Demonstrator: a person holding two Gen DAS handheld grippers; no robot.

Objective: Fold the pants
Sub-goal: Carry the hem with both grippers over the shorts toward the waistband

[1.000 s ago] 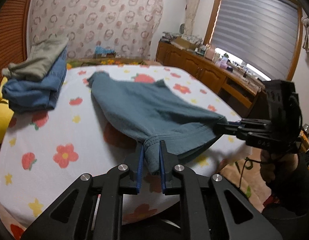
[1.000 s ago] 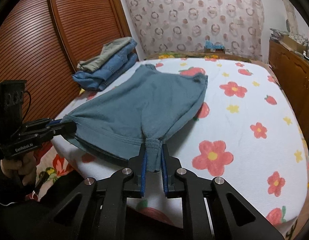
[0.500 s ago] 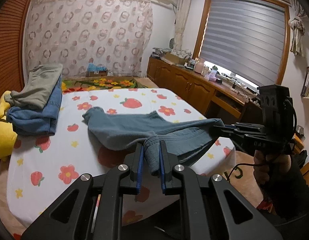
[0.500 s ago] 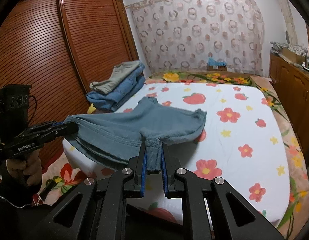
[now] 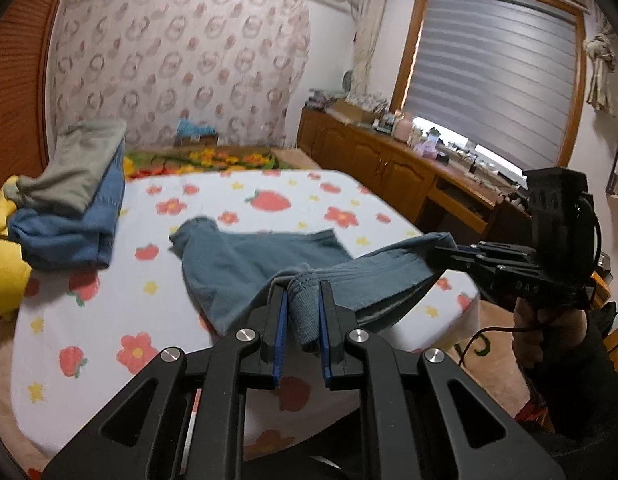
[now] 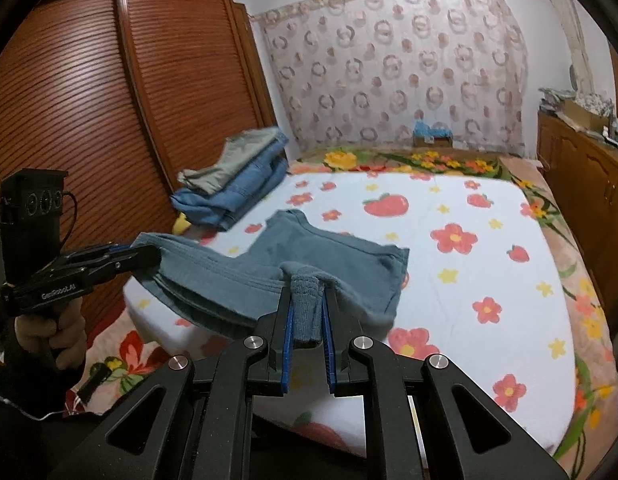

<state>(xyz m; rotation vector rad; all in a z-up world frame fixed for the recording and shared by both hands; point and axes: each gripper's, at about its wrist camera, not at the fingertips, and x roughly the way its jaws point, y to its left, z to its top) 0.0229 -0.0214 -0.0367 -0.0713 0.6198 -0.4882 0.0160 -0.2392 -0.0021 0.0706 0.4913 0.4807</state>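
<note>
**Teal pants held at two points above flowered bed**

While both grippers clamp fabric, the entries run near to far. Left gripper [image 5: 303, 312]: jaws pressed together on a bunched fold of the waistband of the teal pants [image 5: 245, 264], at 6 o'clock in its own view. Right gripper [image 6: 308, 312]: jaws likewise closed on a second bunched fold of the same waistband, at 6 o'clock in its view; seen from the left camera it sits at 3 o'clock, held by a hand [image 5: 549, 332]. Pants: waistband lifted and stretched between the two grippers, off the mattress edge; the legs trail away toward 12 o'clock and rest on the bed sheet [image 6: 489, 248], white with red flowers and strawberries. Folded clothes pile [image 6: 237, 176]: blue denim under grey-green, at 10 o'clock, well apart from the pants. Wooden slatted wardrobe [image 6: 109, 100]: 9 to 11 o'clock. Patterned curtain [image 6: 389, 72]: 12 o'clock, farthest.
</note>
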